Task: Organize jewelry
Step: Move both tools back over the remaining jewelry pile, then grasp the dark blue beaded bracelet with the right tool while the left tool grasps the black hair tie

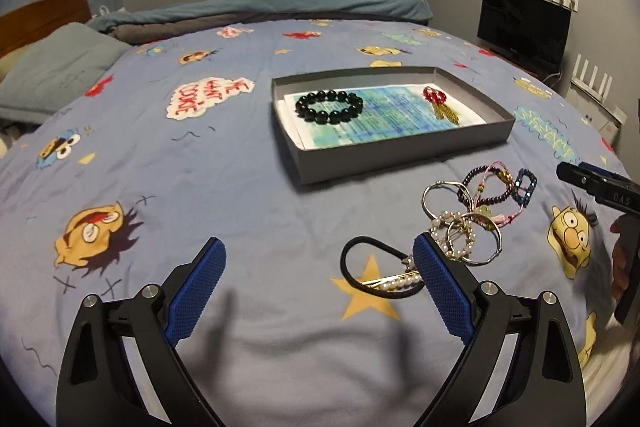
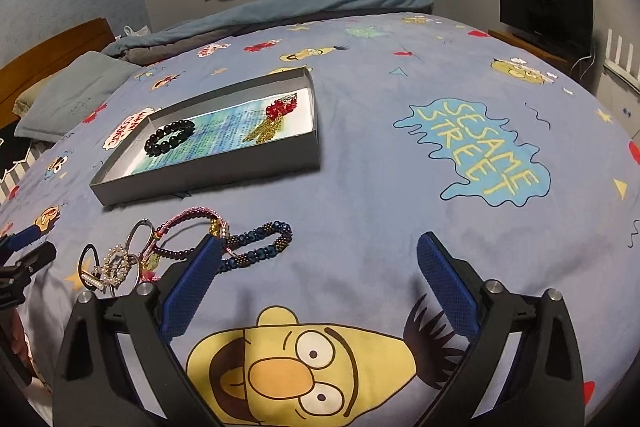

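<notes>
**Jewelry split between tray and bedspread, both tongs spread wide**

You are working over a blue Sesame Street bedspread [image 1: 240, 195] that fills both views. Across it, a black TV screen [image 2: 544, 7] stands against the wall on your right, and a grey pillow [image 1: 56, 75] lies at the far left by the wooden headboard.

On the spread sits a shallow grey cardboard tray [image 1: 404, 151], lined with a blue-green printed sheet. Inside it lie a black bead bracelet [image 1: 329, 105] toward its left end and a red beaded piece with gold chain tassels [image 1: 440, 103] toward its right end, well apart from each other.

Just in front of the tray, on the bare spread, is a tangled pile of bracelets [image 1: 476, 215]: silver bangles, pearl loops, a dark purple bead string, a pink braided cord and a blue beaded band [image 2: 256, 243]. A black hair tie with a pearl bar [image 1: 380, 275] lies at the near edge of the pile.

Your left gripper [image 1: 318, 281] is spread wide and empty; its right finger overlaps the pearl loops and hair tie in view, though contact cannot be judged. Your right gripper [image 2: 320, 275] is also wide apart, holding nothing, its left finger in front of the blue band.

Readable print on the spread: "SESAME STREET" [image 2: 480, 151] and "ME WANT COOKIE" [image 1: 208, 97].
</notes>
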Demonstrator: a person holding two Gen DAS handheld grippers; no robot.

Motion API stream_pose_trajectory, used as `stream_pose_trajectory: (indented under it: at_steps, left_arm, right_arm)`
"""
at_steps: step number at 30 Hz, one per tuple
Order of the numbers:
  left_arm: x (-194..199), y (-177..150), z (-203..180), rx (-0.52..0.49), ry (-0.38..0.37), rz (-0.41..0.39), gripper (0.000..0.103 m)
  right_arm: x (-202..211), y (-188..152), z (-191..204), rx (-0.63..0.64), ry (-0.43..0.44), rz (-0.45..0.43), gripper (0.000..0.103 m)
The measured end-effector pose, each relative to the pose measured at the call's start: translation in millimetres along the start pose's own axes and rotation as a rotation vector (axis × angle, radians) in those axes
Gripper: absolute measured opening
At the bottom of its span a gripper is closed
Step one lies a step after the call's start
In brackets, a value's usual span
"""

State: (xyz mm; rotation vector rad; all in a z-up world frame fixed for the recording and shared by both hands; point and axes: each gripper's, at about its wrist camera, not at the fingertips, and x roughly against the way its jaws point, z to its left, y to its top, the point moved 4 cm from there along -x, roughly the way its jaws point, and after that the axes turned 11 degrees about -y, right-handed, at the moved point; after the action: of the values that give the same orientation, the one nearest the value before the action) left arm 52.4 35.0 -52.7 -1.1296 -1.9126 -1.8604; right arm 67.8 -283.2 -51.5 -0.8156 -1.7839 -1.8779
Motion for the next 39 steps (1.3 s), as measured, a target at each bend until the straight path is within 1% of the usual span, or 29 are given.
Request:
stream_pose_trajectory:
  at_steps: [1,2,3,6,7,9,12,14,18,20,24,28,30,31,32,33,34,35,37,39]
  left_arm:
    - [-4,-1,0,0.001,-0.011,0.016,0.084]
    - [-7,-2,0,0.005,-0.020,0.029,0.077]
    - [-11,-3,1,0.012,-0.030,0.046,0.072]
    - [-20,-5,1,0.023,-0.039,0.074,0.066]
    - [-22,-5,0,0.024,-0.041,0.080,0.065]
    - [-26,-7,-1,0.022,-0.048,0.095,0.059]
    - [-33,-10,-2,0.021,-0.052,0.125,0.048]
    - [-36,-11,-1,0.028,-0.062,0.140,0.043]
    - [-37,-12,0,0.027,-0.065,0.147,0.034]
    - [-38,-13,1,0.031,-0.065,0.153,0.031]
    - [-41,-14,0,0.024,-0.063,0.160,0.028]
    - [-45,-13,-2,0.008,-0.063,0.161,0.027]
    - [-48,-13,-4,-0.007,-0.058,0.164,0.024]
    - [-51,-13,-5,-0.014,-0.057,0.169,0.023]
    - [-52,-13,-5,-0.019,-0.053,0.171,0.020]
    - [-53,-13,-6,-0.022,-0.052,0.171,0.013]
    - [-53,-12,-7,-0.026,-0.053,0.167,0.009]
    - [-52,-11,-9,-0.035,-0.049,0.160,0.005]
    - [-49,-10,-10,-0.049,-0.047,0.145,0.004]
    - [-41,-6,-11,-0.046,-0.059,0.112,0.004]
  right_arm:
    - [-1,0,1,0.002,0.000,0.004,0.086]
    - [-2,-1,2,0.002,0.006,0.012,0.082]
    - [-3,-2,3,-0.003,0.013,0.019,0.076]
    - [-8,-2,5,-0.007,0.022,0.038,0.066]
    - [-8,-3,6,-0.005,0.024,0.040,0.064]
    - [-11,-4,9,0.009,0.030,0.052,0.055]
    - [-14,-6,14,0.029,0.036,0.063,0.047]
    - [-16,-7,17,0.033,0.046,0.069,0.040]
    - [-21,-6,19,0.028,0.060,0.081,0.034]
    - [-25,-5,20,0.022,0.066,0.088,0.032]
    - [-33,-3,23,0.012,0.067,0.099,0.031]
    - [-39,-2,28,0.026,0.060,0.107,0.031]
    - [-42,-1,31,0.032,0.060,0.113,0.031]
    - [-44,-2,32,0.030,0.068,0.119,0.029]
    - [-46,-3,34,0.032,0.072,0.124,0.023]
    - [-47,-3,35,0.033,0.072,0.129,0.019]
    - [-47,-3,35,0.031,0.073,0.128,0.014]
    - [-46,-3,34,0.021,0.082,0.125,0.007]
    - [-43,-1,33,0.005,0.093,0.119,0.007]
    - [-35,1,33,0.007,0.099,0.085,0.007]
